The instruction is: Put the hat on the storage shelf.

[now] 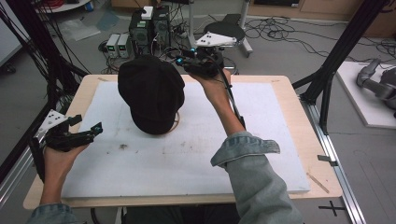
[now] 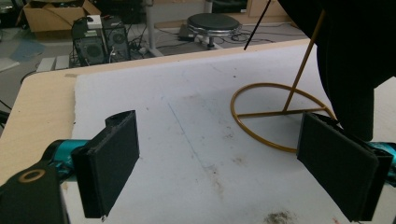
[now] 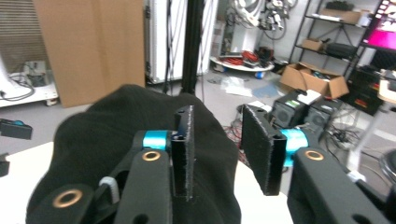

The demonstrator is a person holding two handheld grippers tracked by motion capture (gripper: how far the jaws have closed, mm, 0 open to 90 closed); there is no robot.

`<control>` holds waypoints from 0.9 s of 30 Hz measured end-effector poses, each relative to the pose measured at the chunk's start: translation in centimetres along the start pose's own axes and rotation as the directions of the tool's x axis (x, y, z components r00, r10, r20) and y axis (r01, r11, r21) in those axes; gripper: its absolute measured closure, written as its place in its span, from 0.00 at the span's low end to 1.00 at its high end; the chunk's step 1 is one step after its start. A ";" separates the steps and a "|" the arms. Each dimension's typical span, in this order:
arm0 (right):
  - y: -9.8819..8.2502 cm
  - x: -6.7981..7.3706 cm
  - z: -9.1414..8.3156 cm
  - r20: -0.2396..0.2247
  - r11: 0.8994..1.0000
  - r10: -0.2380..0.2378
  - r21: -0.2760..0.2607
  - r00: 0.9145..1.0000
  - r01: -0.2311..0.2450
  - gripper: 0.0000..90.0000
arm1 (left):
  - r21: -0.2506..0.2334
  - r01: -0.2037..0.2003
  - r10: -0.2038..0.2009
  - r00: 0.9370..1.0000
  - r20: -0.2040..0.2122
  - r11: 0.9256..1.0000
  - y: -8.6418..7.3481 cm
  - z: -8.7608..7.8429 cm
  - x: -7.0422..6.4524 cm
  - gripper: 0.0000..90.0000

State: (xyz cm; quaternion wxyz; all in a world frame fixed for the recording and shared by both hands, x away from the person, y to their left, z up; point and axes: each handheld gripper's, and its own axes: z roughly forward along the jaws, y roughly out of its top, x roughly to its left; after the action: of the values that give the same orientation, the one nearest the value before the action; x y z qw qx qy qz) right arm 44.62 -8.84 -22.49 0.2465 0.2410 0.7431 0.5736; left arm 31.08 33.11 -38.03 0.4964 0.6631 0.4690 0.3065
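Now a black soft cap [image 1: 152, 93] with a rounded, puffy crown sits atop a thin gold wire stand [image 2: 280, 114] on the white mat [image 1: 187, 154] covering the bench. Just behind it, the right tool [image 1: 184, 59] hovers, jaws parted with nothing between; the left tool [image 1: 91, 128] waits wide apart, empty.

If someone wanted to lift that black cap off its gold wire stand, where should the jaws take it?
Probably at the lower edge of the black fabric cap, coming from its right, table-level side. There the cloth hangs free as a thin flap beside the gold wire stand, so flat jaws could pinch it. The rounded crown looks too broad and slack to clamp.
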 end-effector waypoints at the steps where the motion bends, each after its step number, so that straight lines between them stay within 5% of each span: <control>1: -0.1 -0.3 -0.4 0.005 1.000 0.002 0.008 1.000 -0.002 0.70 | -0.001 0.000 0.000 1.000 -0.001 1.000 0.0 0.1 0.0 0.15; 16: -3.0 -3.3 -6.9 0.163 0.999 0.031 0.002 0.986 -0.032 0.50 | 0.009 -0.007 0.007 1.000 0.005 1.000 -0.1 0.6 -0.3 0.15; 27: -5.1 -3.8 -10.4 0.206 0.997 0.075 0.000 0.976 -0.077 0.33 | 0.014 -0.010 0.010 1.000 0.015 1.000 0.1 1.2 -0.5 0.15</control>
State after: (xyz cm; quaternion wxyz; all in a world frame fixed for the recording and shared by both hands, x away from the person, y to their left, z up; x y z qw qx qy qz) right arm 40.48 -20.07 -24.76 0.2993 0.3283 0.7059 0.5517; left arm 31.95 32.24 -38.33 0.4936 0.6713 0.4641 0.3005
